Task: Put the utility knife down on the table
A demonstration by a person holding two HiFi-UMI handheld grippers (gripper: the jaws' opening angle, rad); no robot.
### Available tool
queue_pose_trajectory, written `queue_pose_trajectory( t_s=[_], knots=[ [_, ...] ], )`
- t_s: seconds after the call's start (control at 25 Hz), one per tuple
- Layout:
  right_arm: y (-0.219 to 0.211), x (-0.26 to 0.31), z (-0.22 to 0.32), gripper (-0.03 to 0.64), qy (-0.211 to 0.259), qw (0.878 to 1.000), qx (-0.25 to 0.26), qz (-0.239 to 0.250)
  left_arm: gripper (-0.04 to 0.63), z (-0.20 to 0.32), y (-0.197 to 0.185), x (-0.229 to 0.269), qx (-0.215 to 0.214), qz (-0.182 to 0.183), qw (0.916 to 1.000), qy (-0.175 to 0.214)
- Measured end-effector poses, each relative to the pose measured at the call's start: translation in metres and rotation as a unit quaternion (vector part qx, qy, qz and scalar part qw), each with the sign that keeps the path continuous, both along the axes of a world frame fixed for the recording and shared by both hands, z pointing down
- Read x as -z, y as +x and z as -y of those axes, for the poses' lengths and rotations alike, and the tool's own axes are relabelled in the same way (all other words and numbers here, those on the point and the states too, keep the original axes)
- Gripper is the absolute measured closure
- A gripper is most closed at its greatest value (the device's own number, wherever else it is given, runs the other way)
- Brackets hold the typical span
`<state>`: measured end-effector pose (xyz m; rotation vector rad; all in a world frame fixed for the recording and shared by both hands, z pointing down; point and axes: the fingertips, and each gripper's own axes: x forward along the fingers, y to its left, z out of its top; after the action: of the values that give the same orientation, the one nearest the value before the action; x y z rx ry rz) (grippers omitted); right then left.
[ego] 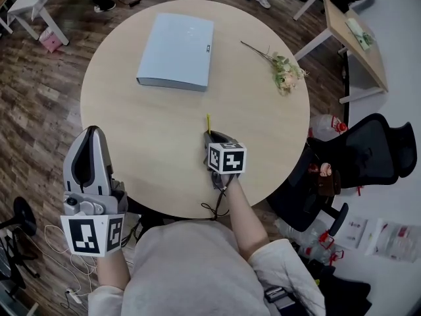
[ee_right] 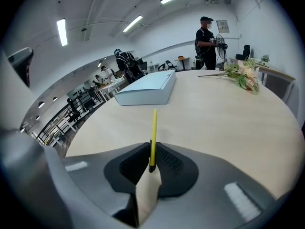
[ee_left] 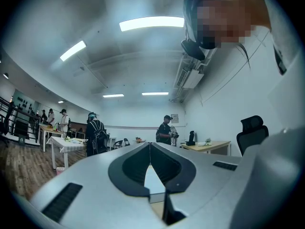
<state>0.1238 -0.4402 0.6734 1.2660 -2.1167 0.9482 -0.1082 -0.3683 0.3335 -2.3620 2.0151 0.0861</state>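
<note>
Box (ego: 176, 51) upper middle on the tabletop (ego: 145, 137), flowers (ego: 284, 72) right of it, utility knife (ego: 208, 121) in the right tool (ego: 210, 135) lower centre.

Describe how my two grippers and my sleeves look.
The left gripper and right gripper are pale grey tapered shells with black textured pads inside. Each carries a cube of black-and-white square markers. A thin dark cable trails from the right one. The sleeves are off-white, part of a light-coloured top.

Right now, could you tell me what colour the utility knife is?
Yellow utility knife, clearest in the right gripper view.
</note>
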Motion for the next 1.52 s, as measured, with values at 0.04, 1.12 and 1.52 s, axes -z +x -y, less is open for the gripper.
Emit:
queue_pose_trajectory(
  t_s=[0.04, 1.12, 1.52],
  knots=[
    [0.000, -0.003, -0.001, 0.561, -0.004, 1.000, 0.001, -0.002, 0.584, 0.000, -0.001, 0.000, 0.001, 0.000, 1.0000, -0.001],
    [-0.003, -0.022, -0.003, 0.549, -0.023, 0.998, 0.014, -0.053, 0.584, -0.005, -0.007, -0.004, 0.017, 0.002, 0.9998, -0.007],
    [-0.004, -0.018, -0.004, 0.525, -0.014, 0.998, 0.001, -0.062, 0.584, -0.012, -0.018, -0.001, 0.017, 0.002, 0.9998, -0.004]
  ],
)
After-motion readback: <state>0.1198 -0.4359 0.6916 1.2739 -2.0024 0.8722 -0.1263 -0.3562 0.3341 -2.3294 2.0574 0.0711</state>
